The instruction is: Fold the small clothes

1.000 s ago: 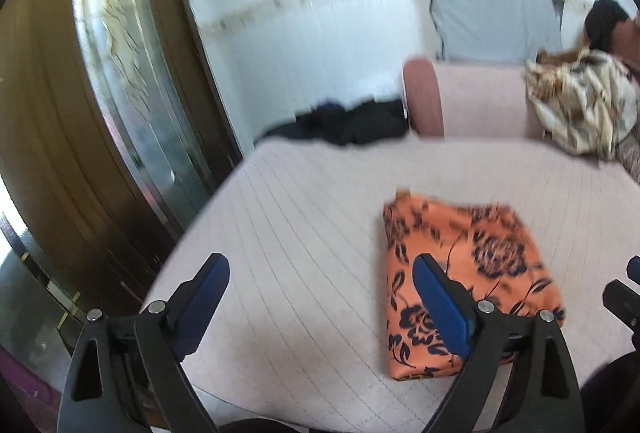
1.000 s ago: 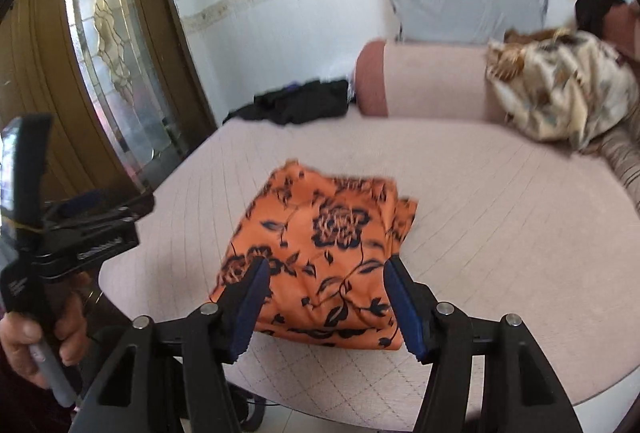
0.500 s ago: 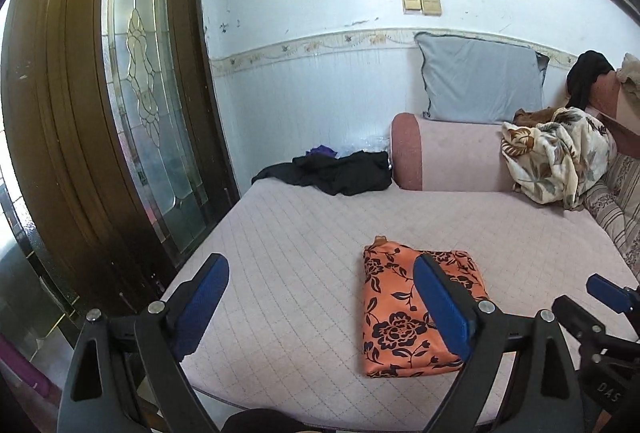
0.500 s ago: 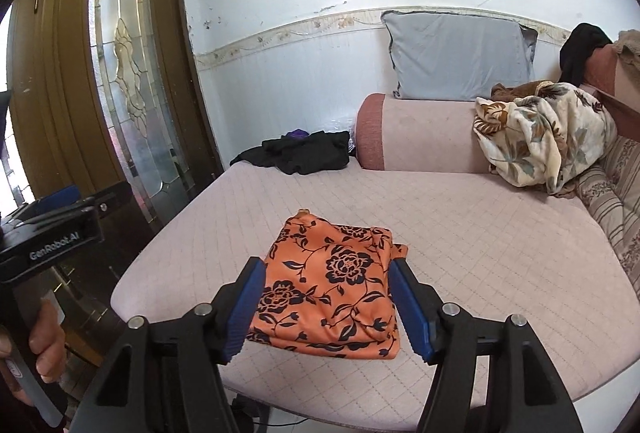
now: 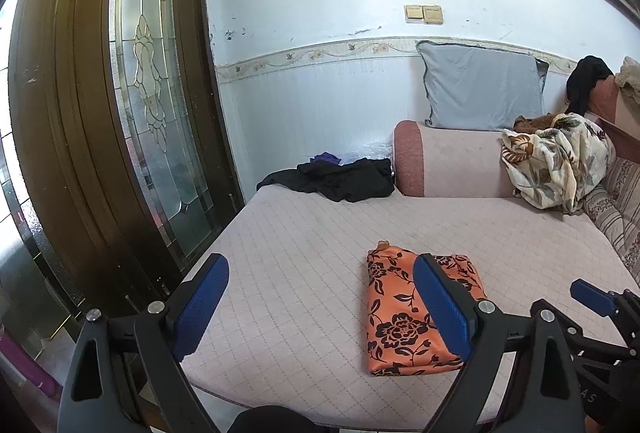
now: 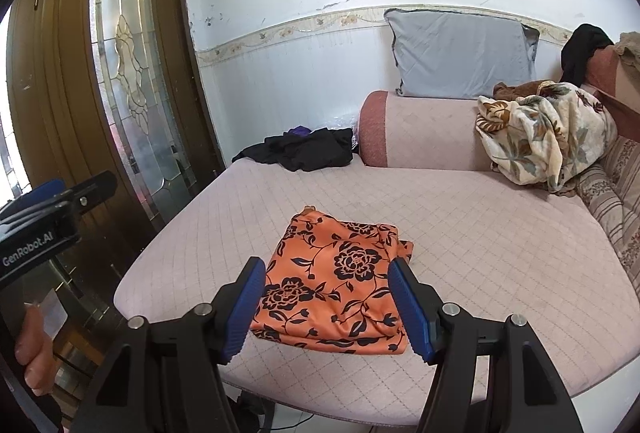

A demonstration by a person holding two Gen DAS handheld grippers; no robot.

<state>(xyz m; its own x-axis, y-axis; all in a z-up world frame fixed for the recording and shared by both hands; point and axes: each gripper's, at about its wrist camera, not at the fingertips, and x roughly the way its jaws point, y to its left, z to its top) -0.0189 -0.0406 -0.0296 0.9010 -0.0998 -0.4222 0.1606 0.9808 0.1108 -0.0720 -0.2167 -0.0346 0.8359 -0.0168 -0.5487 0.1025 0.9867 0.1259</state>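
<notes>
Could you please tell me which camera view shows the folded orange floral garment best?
The right wrist view: the orange floral garment lies centred and whole between the open right gripper's fingers. In the left wrist view, the left gripper's finger covers part of it.

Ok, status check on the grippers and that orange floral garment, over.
Left gripper open, empty. Right gripper open, empty. Orange floral garment folded flat on bed. Nothing in the way.
</notes>
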